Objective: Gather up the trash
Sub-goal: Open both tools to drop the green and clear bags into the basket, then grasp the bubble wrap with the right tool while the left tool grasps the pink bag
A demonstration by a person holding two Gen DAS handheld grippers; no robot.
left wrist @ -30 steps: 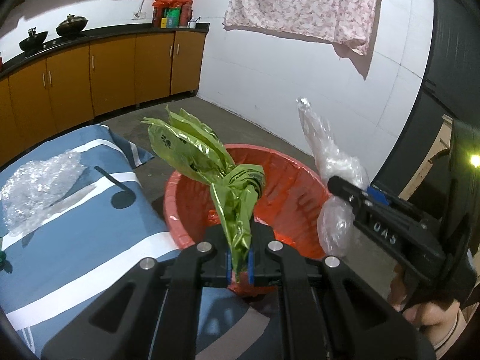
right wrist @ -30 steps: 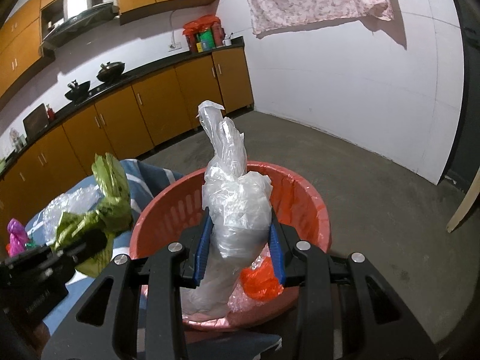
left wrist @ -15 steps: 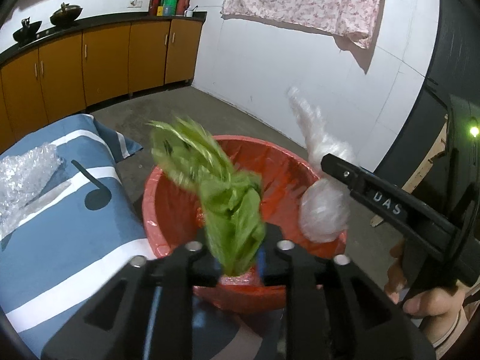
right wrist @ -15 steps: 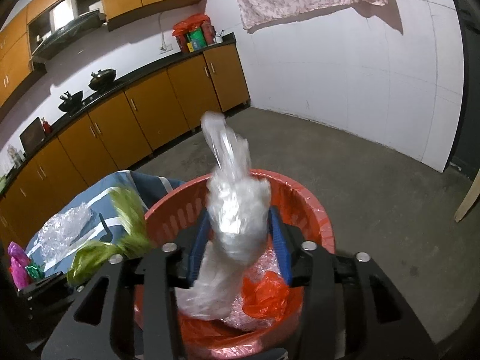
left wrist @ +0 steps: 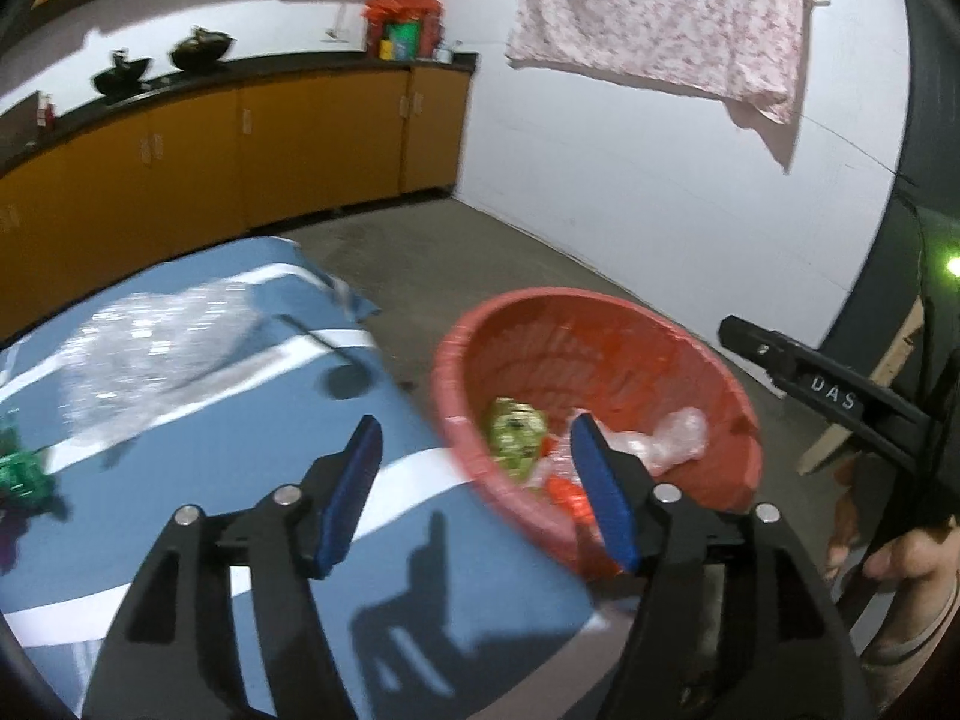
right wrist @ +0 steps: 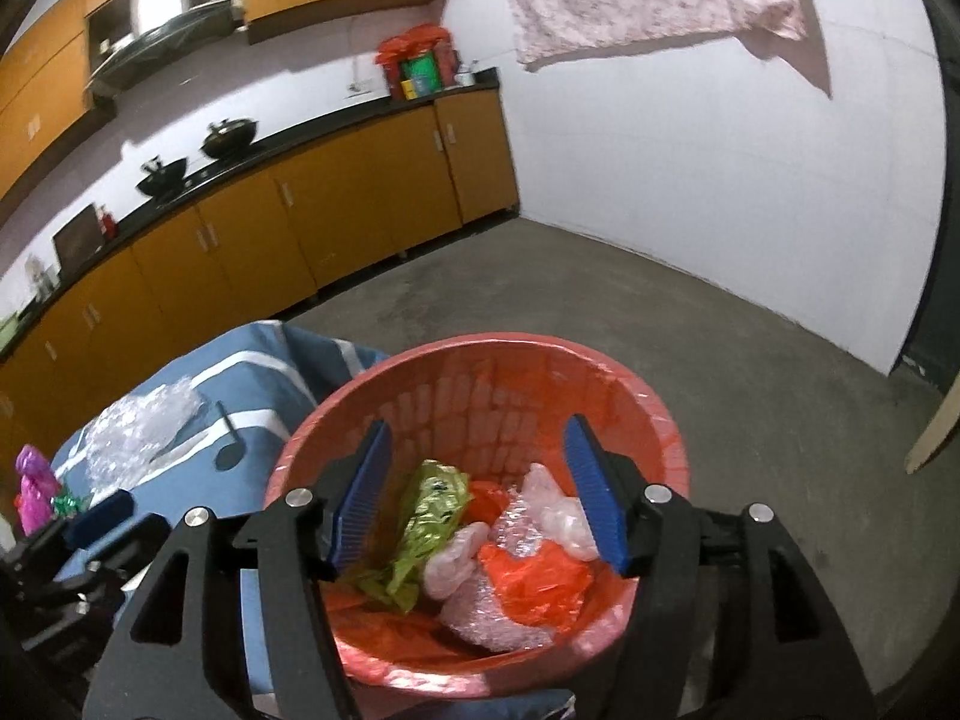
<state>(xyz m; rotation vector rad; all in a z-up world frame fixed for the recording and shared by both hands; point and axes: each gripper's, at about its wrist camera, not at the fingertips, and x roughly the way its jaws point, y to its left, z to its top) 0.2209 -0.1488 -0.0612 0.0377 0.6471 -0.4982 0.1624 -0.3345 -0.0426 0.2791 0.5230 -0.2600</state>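
**Me:** Both grippers are letting go. Left gripper [left wrist: 474, 492] has its jaws opening with nothing between them, and right gripper [right wrist: 477, 495] is opening too, also empty, hanging right over the red basket [right wrist: 654, 414].

**Partner:** So where's the trash now?

**Me:** Down in the basket, below my right fingers: green wrapper [right wrist: 429, 516], orange bag [right wrist: 528, 576], and clear plastic bag [right wrist: 555, 513], all in a loose pile. From the left gripper the basket sits just ahead and to the right.

**Partner:** Anything left to pick?

**Me:** Yes. Ahead-left of my left gripper, on the blue cloth [left wrist: 180, 546], lies a sheet of bubble wrap [left wrist: 150, 354]. Further left, at the cloth's edge, there's a green ribbon bow [left wrist: 21, 474] and something magenta [right wrist: 33, 492]; I can't tell what that is.

**Partner:** How will the bubble wrap handle?

**Me:** Feather-light, I reckon, soft and springy, a bit slick. A flat pinch would likely slide off, so I'd bite a raised fold near the closest edge and let the rest trail.
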